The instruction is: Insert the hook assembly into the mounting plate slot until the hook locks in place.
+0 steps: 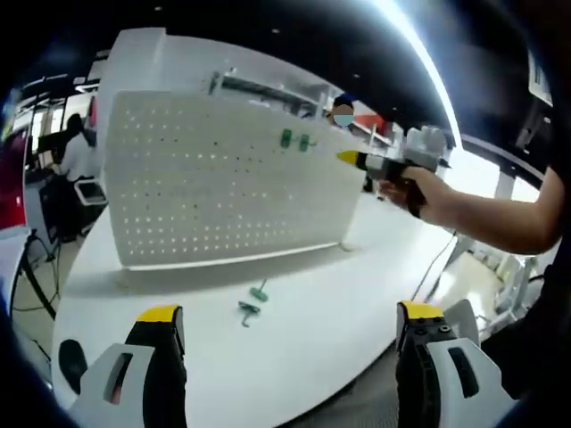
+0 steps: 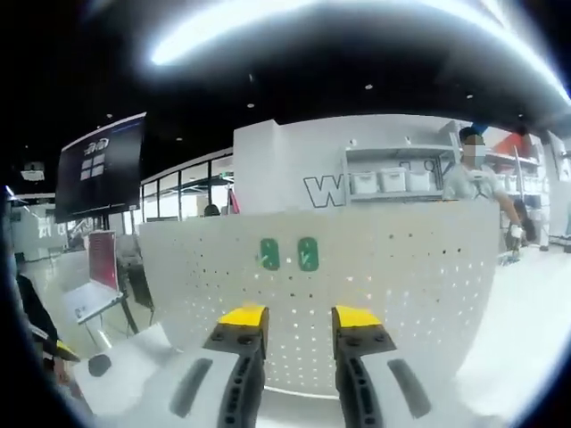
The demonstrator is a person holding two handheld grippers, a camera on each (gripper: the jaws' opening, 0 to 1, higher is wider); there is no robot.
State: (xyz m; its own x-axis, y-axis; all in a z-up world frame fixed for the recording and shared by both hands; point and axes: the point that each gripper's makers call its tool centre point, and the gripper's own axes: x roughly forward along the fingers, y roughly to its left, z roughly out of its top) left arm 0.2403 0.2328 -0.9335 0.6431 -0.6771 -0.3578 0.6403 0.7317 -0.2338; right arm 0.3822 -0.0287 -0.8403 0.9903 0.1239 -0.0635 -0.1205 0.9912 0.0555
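Note:
A white pegboard mounting plate point(image 1: 223, 178) stands upright on a round white table point(image 1: 339, 294). Two green hooks point(image 1: 294, 140) hang on its upper right part. Two more green hooks point(image 1: 254, 301) lie on the table in front of the board. My left gripper point(image 1: 290, 314) is low over the table's near edge, jaws wide apart and empty. A hand holds my right gripper point(image 1: 350, 158) at the board's right edge. In the right gripper view the right gripper point(image 2: 300, 318) faces the board point(image 2: 401, 285), just below the hung hooks point(image 2: 288, 254), jaws partly apart with nothing between them.
A small black round object point(image 1: 71, 361) lies near the table's left front edge. Behind the board are a white wall, shelves with bins point(image 2: 393, 181) and a person point(image 2: 477, 174). A dark screen point(image 2: 100, 178) hangs at left. The table edge curves close to my jaws.

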